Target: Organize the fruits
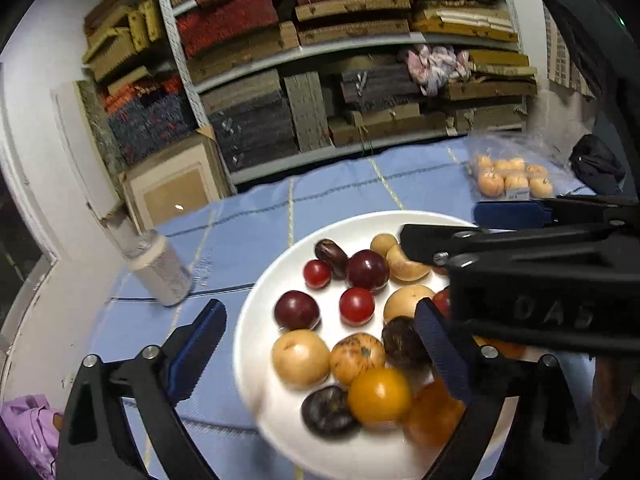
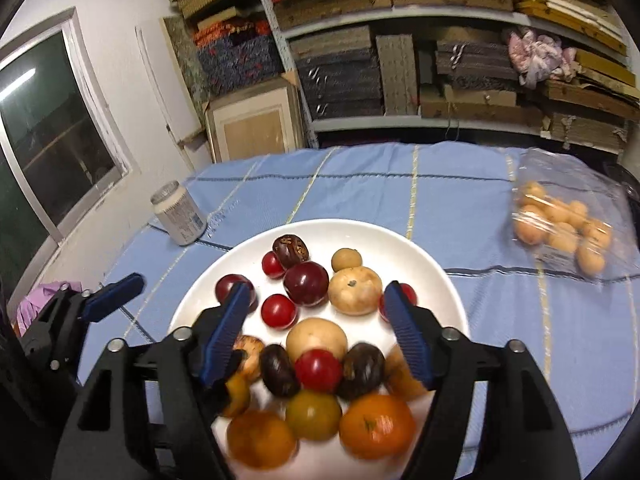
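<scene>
The white plate (image 2: 436, 264) is crowded with fruit (image 2: 316, 368) packed close together, leaving only narrow gaps; the bare strip along its far rim is the widest opening. Left of the plate a white jar (image 2: 180, 214) stands on the blue cloth (image 2: 360, 184), open cloth between them. To the right a bag of fruit (image 2: 568, 228) lies well apart. Stacked shelves (image 2: 440, 60) close off the far side.

near fruit: orange round fruit (image 2: 261, 445) motion-blurred
plate: white round plate (image 1: 256, 380) rim cut off below
bag: clear plastic bag of tan fruit (image 2: 568, 228) blurred
</scene>
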`<act>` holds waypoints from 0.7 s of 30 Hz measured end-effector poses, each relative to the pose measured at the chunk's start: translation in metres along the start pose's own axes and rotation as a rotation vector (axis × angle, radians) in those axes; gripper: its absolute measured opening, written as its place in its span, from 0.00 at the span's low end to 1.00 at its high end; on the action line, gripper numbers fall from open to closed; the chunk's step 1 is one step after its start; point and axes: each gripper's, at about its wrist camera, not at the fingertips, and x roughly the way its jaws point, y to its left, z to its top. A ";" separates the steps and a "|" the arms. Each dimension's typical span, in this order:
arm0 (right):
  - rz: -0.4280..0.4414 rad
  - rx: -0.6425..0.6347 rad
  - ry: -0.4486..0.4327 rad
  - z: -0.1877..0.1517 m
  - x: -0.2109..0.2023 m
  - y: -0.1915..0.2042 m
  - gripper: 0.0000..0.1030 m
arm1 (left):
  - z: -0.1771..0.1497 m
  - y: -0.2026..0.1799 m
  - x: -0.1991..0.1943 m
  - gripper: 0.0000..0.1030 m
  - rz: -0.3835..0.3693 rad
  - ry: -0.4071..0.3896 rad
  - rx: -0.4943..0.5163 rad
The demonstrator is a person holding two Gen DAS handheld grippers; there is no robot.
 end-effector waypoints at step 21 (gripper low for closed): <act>-0.088 0.026 -0.181 -0.141 -0.173 0.024 0.96 | -0.073 0.000 -0.162 0.96 0.063 -0.078 -0.125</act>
